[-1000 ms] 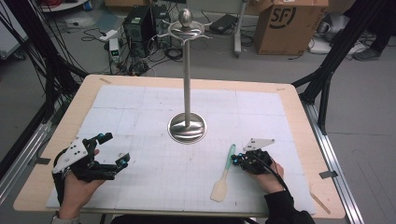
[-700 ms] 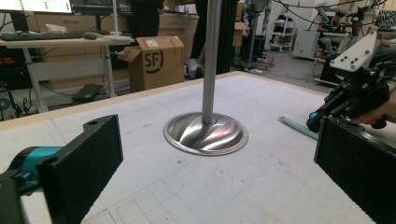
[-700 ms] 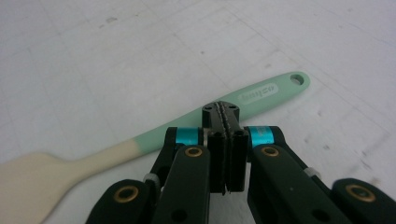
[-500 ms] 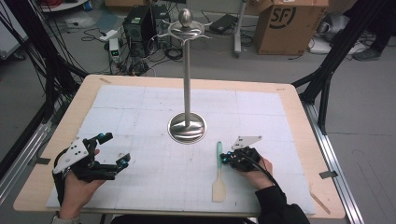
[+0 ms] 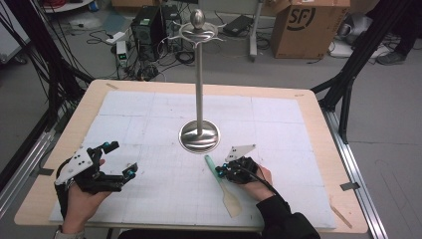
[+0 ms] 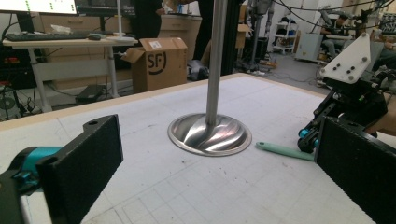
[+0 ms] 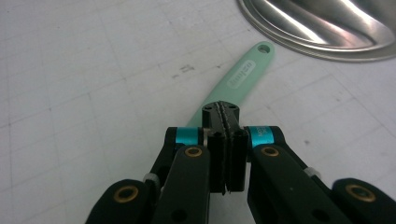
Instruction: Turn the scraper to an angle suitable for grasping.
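Your right gripper [image 5: 222, 172] is clamped on the green handle of the spatula [image 5: 225, 191], which lies on the counter [image 5: 308, 107] just in front of the hanging stand [image 5: 199, 135]. Your left gripper [image 5: 117, 162] rests with jaws wide apart, holding nothing. Keep the grip firm and lift without twisting. The right gripper view shows the handle's hanging hole; the high view, the stand's top hooks.

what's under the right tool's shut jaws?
The mint-green handle of the spatula passes under the right tool, lying on the white mat. The stretch beneath the jaws is hidden; whether they touch it is unclear.
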A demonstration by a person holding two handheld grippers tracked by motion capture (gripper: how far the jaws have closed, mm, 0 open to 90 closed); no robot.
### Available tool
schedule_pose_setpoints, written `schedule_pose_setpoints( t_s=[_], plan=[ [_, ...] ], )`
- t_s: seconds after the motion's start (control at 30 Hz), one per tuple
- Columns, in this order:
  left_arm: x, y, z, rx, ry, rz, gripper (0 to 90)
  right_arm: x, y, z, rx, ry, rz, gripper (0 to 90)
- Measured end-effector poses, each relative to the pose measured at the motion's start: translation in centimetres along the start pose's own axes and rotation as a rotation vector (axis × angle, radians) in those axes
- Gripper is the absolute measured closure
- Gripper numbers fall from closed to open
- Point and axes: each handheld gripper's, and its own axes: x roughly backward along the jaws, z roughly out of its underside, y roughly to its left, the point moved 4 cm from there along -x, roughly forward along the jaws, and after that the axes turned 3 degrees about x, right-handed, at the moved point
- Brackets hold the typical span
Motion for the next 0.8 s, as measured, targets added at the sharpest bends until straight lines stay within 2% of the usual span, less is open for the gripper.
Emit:
schedule_pose_setpoints(
  t_s=[0.23, 0.43, 0.57, 0.7, 0.8],
  plan=[
    [0.0, 0.1, 0.0, 0.003, 0.006, -0.002, 1.8, -0.7, 1.1, -0.7, 0.008, 0.007, -0.031, 90.0],
    [0.1, 0.2, 0.0, 0.006, 0.001, -0.005, 1.8, -1.4, 2.3, -1.4, 0.043, 0.012, -0.068, 90.0],
    [0.1, 0.2, 0.0, 0.008, 0.0, -0.006, 1.7, -1.9, 3.5, -2.0, 0.083, 0.016, -0.094, 90.0],
    [0.2, 0.2, 0.0, 0.006, -0.001, -0.005, 1.8, -2.0, 4.0, -2.3, 0.118, 0.019, -0.08, 90.0],
    [0.2, 0.2, 0.0, 0.009, -0.002, -0.007, 1.7, -1.3, 4.2, -2.4, 0.107, -0.006, -0.085, 90.0]
  ],
)
